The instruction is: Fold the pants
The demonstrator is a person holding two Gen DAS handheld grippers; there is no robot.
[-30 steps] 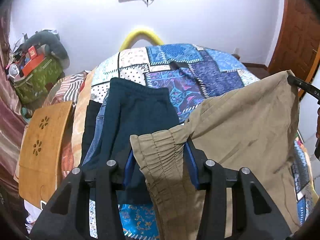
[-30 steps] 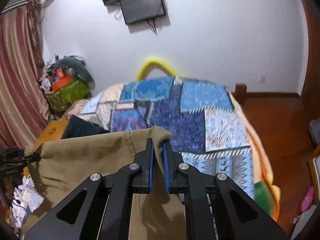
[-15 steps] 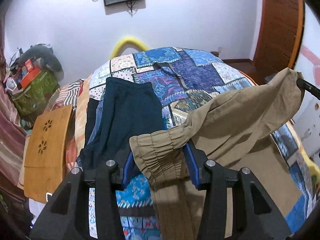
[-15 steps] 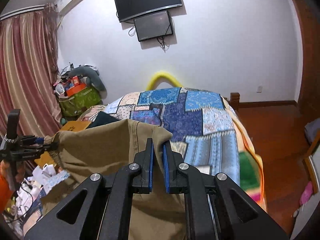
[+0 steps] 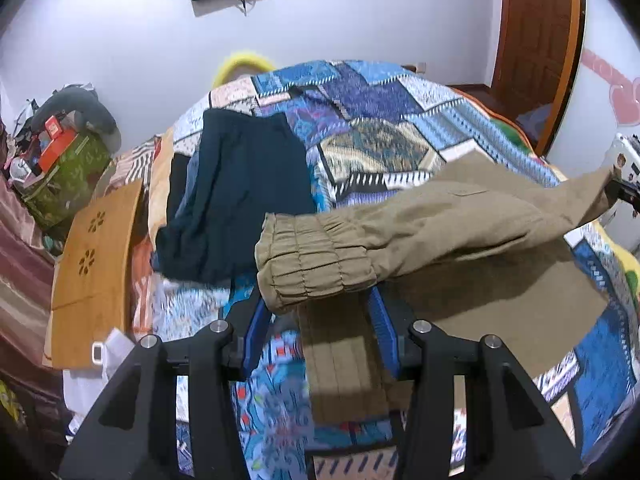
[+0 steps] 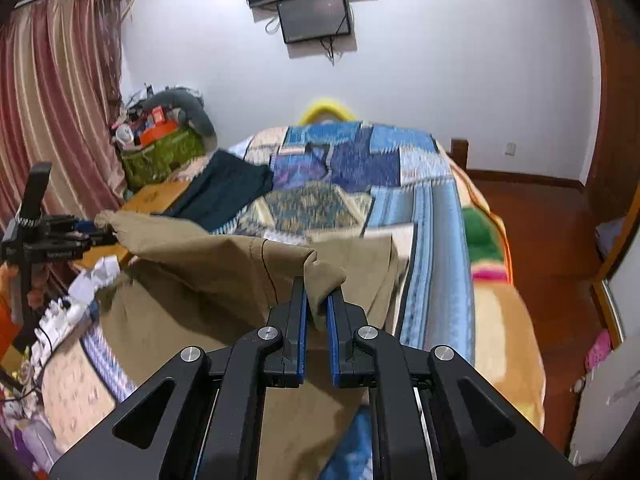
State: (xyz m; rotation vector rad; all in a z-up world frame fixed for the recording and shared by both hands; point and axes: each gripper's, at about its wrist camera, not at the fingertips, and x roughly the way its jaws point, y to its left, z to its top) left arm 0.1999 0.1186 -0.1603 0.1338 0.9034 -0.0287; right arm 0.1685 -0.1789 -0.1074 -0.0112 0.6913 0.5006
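Khaki pants (image 5: 460,216) hang stretched between my two grippers above the patchwork bed (image 5: 380,128). My left gripper (image 5: 316,308) is shut on the gathered elastic waistband (image 5: 312,260). My right gripper (image 6: 317,300) is shut on the other waist corner of the pants (image 6: 224,272). The lower part of the pants lies flat on the quilt (image 5: 500,312). The left gripper also shows at the left edge of the right wrist view (image 6: 96,232), holding the fabric. The right gripper's tip shows at the far right of the left wrist view (image 5: 622,192).
Dark navy pants (image 5: 244,196) lie on other clothes at the bed's left side. A wooden lap table (image 5: 96,264) stands by the bed's left edge. A green bag with clutter (image 5: 64,176) sits by the curtain (image 6: 52,112). A wooden door (image 5: 540,40) is at right.
Both grippers have lowered with the khaki pants. The legs have come down onto the quilt, and the waist now hangs lower between the grippers.
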